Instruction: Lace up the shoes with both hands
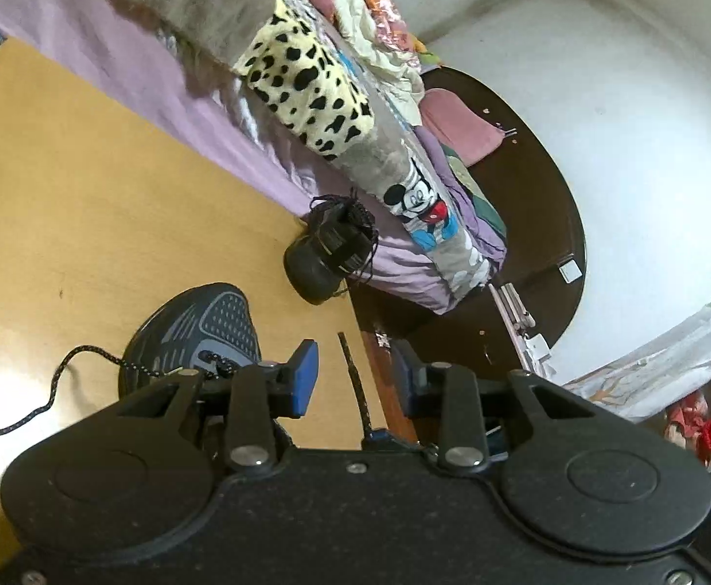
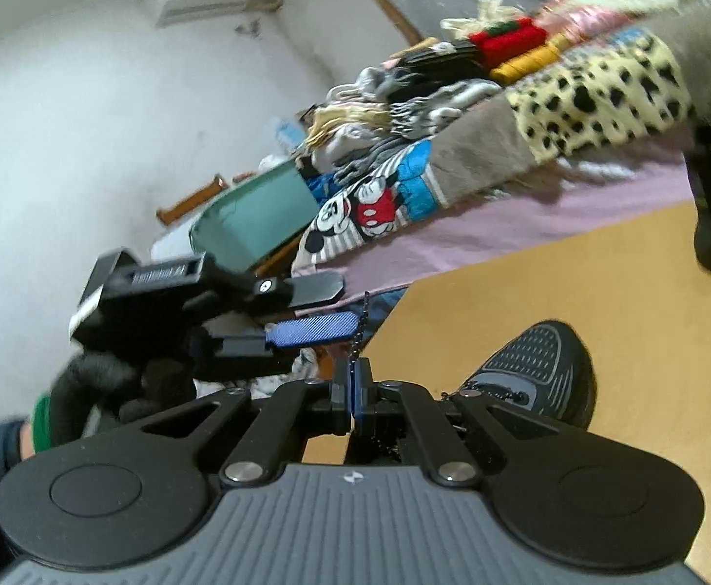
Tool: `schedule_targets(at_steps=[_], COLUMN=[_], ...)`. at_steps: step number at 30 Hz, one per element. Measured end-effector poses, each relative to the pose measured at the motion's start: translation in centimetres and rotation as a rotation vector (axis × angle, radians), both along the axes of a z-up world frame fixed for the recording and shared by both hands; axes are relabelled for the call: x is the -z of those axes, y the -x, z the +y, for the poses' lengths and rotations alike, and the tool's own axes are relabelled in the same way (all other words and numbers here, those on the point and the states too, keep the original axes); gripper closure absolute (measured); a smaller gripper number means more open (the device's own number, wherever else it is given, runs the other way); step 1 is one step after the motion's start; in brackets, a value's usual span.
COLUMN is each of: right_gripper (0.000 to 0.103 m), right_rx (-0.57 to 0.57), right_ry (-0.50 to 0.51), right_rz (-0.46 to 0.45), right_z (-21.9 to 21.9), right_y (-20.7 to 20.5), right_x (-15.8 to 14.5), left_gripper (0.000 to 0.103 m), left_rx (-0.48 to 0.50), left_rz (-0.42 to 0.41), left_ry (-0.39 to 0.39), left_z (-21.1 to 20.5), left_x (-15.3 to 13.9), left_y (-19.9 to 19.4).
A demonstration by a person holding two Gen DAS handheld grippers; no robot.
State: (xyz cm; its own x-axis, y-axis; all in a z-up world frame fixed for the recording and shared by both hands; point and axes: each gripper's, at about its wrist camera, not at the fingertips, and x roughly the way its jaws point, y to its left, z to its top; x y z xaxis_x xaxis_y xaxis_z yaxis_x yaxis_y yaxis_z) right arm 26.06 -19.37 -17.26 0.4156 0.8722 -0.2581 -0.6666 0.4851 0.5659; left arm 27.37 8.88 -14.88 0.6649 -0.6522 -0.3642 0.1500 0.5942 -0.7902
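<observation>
A dark grey sneaker [image 1: 199, 326] lies on the wooden table [image 1: 63, 185], just beyond my left gripper's left finger; it also shows in the right wrist view [image 2: 535, 370]. My left gripper [image 1: 355, 375] is open, and a black speckled lace end [image 1: 355, 380] stands up between its blue pads without being pinched. The lace's other strand [image 1: 53, 385] loops off left from the eyelets. My right gripper [image 2: 353, 390] is shut on the lace [image 2: 361, 326], which rises from its tips. The left gripper [image 2: 316, 309] appears open beside that lace in the right wrist view.
A second black shoe [image 1: 326, 253] with loose laces stands at the table's far edge against a bed [image 1: 160, 78] piled with blankets and clothes. The table edge [image 1: 370, 370] drops to a dark floor on the right. A teal bin [image 2: 258, 214] sits beyond.
</observation>
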Motion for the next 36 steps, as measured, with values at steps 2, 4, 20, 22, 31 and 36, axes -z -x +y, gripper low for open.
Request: schedule_targets(at_steps=[2,4,20,22,31,36], right_gripper=[0.100,0.100,0.059,0.061,0.083,0.087], right_rx=[-0.015,-0.028,0.058,0.059,0.064,0.069], right_ry=[0.027,0.049,0.101,0.117,0.185,0.192], right_rz=[-0.029,-0.052,-0.093,-0.107,-0.155,-0.161], right_z=[0.3,0.5,0.6,1.0,1.8,1.8], right_y=[0.4,0.7,0.7,0.7,0.9,0.9], right_x=[-0.2,-0.4,-1.1,-1.2,-1.1,-1.1], left_gripper=[0.073,0.084,0.103,0.103,0.103,0.103], left_rx=[0.003,0.007,0.026,0.033,0.045,0.053], left_rz=[-0.001,-0.003,-0.052,-0.048,-0.035,-0.026], left_ry=[-0.003,-0.005,-0.064,-0.064,-0.058,-0.050], left_z=[0.0,-0.1,-1.9,-2.3,-2.7,-2.9], left_x=[0.0,0.0,0.0,0.2,0.5,0.6], left_y=[0.1,0.1,0.5,0.6,0.6,0.5])
